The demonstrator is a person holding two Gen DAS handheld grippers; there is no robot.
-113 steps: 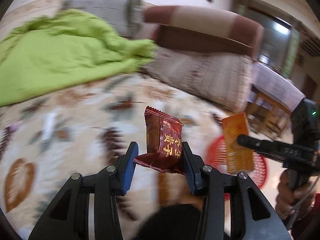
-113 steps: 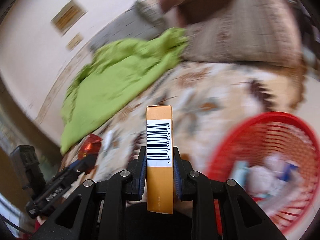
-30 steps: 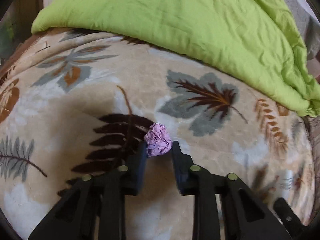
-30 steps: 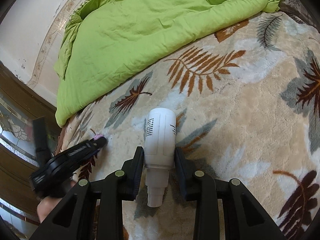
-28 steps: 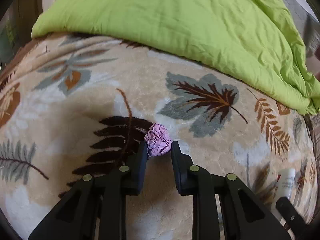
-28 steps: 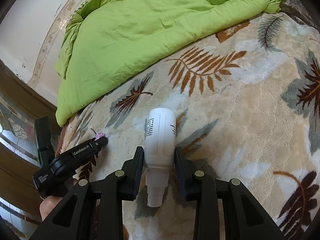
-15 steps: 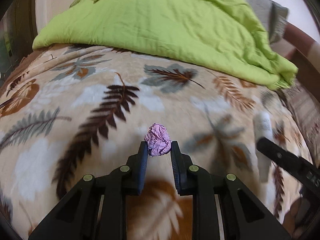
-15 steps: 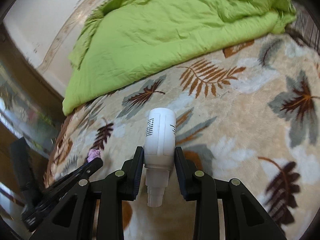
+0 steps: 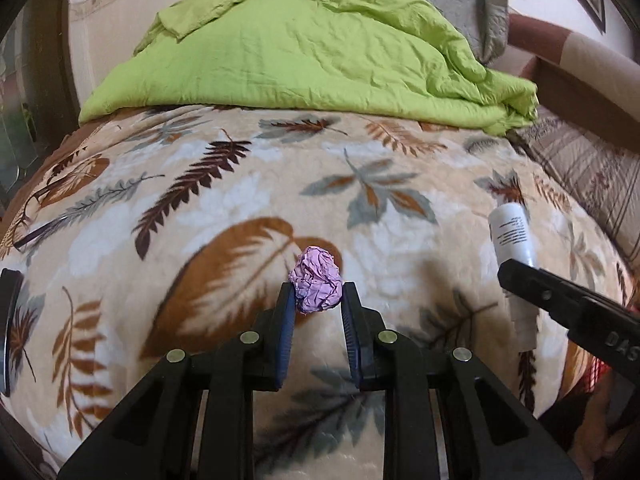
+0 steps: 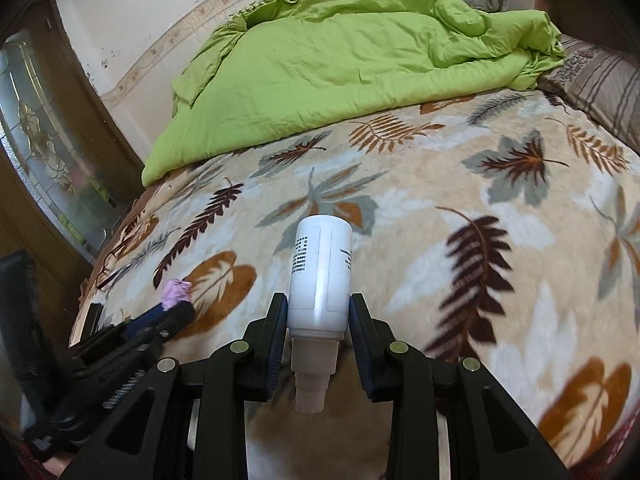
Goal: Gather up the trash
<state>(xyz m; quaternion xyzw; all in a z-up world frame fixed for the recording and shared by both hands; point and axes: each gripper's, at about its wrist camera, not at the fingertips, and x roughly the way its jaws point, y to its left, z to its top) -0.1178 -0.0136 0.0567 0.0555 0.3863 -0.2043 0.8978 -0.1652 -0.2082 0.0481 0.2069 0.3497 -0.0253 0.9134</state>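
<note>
Presently: left gripper (image 9: 316, 300) clamped on crumpled pink paper ball (image 9: 316, 285), likely weightless, crushable; right gripper (image 10: 319, 312) clamped across white bottle (image 10: 320, 276) near its neck, probably stiff, slippery

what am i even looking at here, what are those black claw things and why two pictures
There is no robot here. A person holds a pair of black hand-held tongs in each hand, and each carries a fisheye camera looking forward along its two fingers. That gives two pictures of one moment.

The left camera shows the left tongs shut on a crumpled purple paper ball. The right camera shows the right tongs shut on a white plastic bottle, its neck pointing back toward the camera.

Each camera also catches the other tongs at its edge. Below lies a leaf-patterned blanket with a rumpled green quilt at its far end. Both items look like trash being collected.
</note>
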